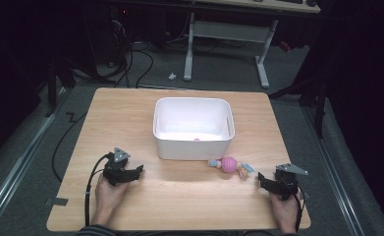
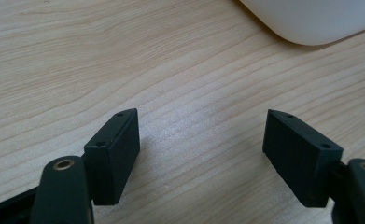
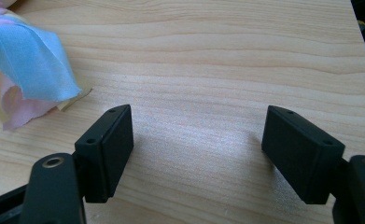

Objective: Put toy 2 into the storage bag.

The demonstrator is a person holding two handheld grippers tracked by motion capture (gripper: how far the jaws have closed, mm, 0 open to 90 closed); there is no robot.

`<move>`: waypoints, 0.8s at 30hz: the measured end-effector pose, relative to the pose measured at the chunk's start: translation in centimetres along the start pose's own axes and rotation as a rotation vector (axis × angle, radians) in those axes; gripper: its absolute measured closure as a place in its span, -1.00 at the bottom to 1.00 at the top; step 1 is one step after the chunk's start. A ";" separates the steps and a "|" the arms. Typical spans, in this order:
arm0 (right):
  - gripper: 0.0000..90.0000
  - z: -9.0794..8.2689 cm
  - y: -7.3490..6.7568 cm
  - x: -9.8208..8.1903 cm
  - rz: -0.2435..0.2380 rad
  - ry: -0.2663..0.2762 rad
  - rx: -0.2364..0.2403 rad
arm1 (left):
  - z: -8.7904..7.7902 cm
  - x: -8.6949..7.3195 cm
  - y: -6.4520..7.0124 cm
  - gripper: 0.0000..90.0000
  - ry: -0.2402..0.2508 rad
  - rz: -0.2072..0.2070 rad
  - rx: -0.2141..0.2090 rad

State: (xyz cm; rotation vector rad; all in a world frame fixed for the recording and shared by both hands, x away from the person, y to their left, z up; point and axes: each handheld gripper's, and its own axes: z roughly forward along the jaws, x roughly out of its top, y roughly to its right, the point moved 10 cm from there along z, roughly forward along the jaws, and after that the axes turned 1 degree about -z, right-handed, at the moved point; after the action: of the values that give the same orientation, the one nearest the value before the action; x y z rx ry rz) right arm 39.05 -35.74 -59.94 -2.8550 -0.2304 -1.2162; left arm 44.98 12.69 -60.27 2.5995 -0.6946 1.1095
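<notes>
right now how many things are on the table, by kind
white bin: 1
pink toy with coloured fabric strips: 1
small pink item inside the bin: 1
grippers: 2, left gripper, right gripper, both open
total: 5

We see bare table (image 1: 179,196) between our grippers; only the white bin (image 1: 193,129) and the pink toy (image 1: 230,164) just beside it block passage ahead.

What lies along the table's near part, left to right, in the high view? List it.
Left gripper → pink ball toy → its cloth tail → right gripper, all on the wooden table, both grippers open and holding nothing.
</notes>
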 end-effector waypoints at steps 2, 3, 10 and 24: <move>-0.45 0.0 0.0 0.0 0.006 -0.001 0.000 | 0.1 0.1 0.0 -0.40 0.011 -0.001 0.003; -0.45 0.0 0.0 0.0 0.006 -0.001 -0.001 | 0.1 0.1 0.0 -0.40 0.016 -0.002 0.003; -0.45 0.0 -0.1 0.0 0.010 -0.004 0.000 | 0.2 0.1 0.0 -0.45 0.018 -0.001 0.009; -0.26 -1.5 -0.3 0.1 -0.016 -0.008 0.039 | 0.3 0.0 0.0 -0.52 0.012 -0.008 0.012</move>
State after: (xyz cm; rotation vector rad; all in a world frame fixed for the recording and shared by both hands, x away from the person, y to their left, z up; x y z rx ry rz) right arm 38.03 -35.59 -58.82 -2.8307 -0.2752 -1.1891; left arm 45.18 12.59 -60.42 2.6009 -0.6766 1.1289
